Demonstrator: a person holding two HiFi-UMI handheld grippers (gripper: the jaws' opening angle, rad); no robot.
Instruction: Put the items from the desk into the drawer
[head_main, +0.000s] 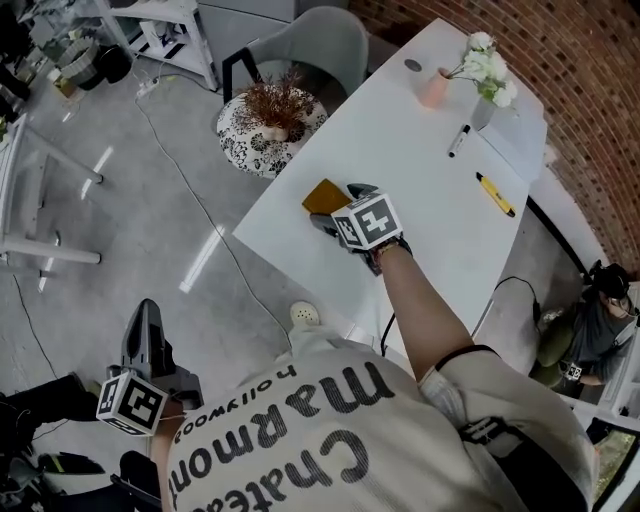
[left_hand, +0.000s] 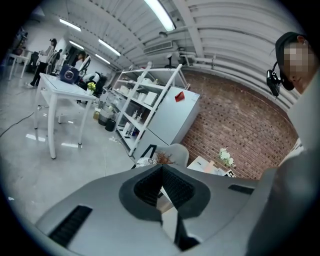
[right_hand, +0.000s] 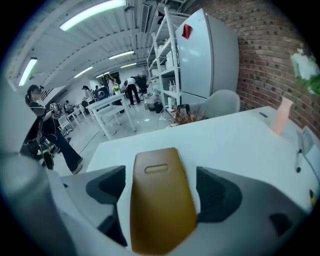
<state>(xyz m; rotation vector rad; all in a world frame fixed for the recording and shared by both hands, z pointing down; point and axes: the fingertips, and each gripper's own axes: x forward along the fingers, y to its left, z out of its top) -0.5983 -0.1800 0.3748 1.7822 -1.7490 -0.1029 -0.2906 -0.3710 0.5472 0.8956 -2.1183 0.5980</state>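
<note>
On desk (head_main: 420, 210), right tongs (right_hand: 160, 186) spread astride brown case (head_main: 324, 195); vase (head_main: 435, 89), marker (head_main: 459, 140) beyond; left tongs (left_hand: 162, 189) pressed together.

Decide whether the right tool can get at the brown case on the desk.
Probably yes: the right tool is open astride the case, which lies flat on the desk with nothing in between.
</note>
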